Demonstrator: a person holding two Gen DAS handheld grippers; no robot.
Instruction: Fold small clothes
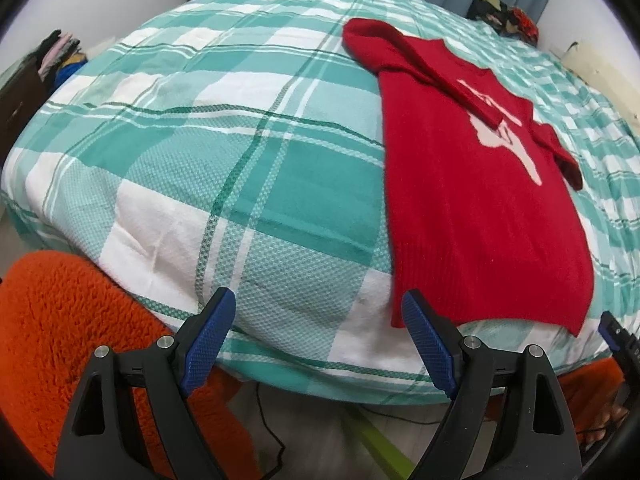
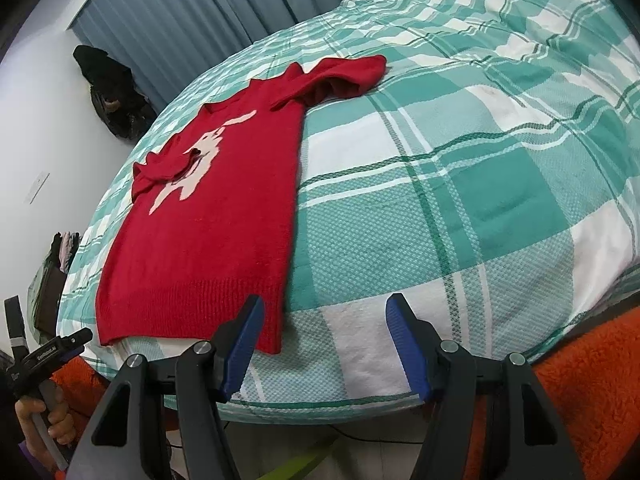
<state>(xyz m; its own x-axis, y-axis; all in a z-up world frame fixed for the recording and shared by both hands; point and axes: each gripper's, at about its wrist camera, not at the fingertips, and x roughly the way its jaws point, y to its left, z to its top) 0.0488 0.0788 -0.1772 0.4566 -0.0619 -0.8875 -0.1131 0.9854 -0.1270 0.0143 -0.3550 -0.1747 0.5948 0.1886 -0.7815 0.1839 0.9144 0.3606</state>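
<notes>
I see a bed with a teal-and-white plaid cover (image 1: 224, 168) filling the room, grey-blue curtains (image 2: 192, 16) behind it, white walls (image 2: 36, 128), and clothes piled (image 1: 60, 52) at one side.

A home bedroom: a bed (image 1: 248, 184) under a green-and-white checked cover, grey curtains (image 2: 192, 20) along the far wall, and clothes piles (image 1: 60, 52) heaped around the edges.
</notes>
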